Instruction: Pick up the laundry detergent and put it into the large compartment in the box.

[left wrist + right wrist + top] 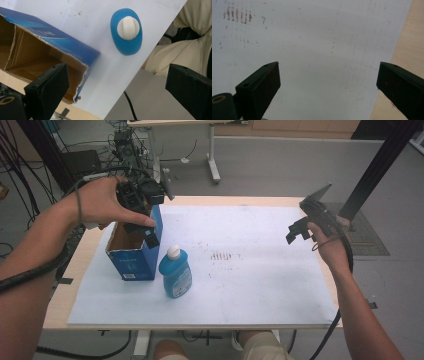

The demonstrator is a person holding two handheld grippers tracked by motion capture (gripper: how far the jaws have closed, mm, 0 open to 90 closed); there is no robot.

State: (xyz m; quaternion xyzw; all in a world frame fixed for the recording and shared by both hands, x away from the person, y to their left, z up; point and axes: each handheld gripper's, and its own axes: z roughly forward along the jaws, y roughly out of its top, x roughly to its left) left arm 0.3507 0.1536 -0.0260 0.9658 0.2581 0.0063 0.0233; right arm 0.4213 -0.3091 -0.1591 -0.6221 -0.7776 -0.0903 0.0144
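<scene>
A blue bottle (pixel 175 273) with a white cap stands upright on the white sheet (pixel 250 280), just right of an open blue cardboard box (pixel 133 251). My left gripper (pixel 145 217) hovers above the box's right wall, open, nothing between its jaws. From above, in the left gripper view, the bottle (pixel 126 31) and the box's brown inside (pixel 30 57) lie below my left gripper (pixel 117 87). My right gripper (pixel 298 232) is held in the air over the sheet's right side, open and empty. In the right gripper view it (pixel 328 87) looks down on bare sheet.
Reddish marks (pixel 222 255) stain the middle of the sheet. The wooden table edge (pixel 409 50) runs just right of the sheet. Cables and table legs (pixel 214 165) lie on the floor beyond the table. The person's knees (pixel 260 347) are at the front edge.
</scene>
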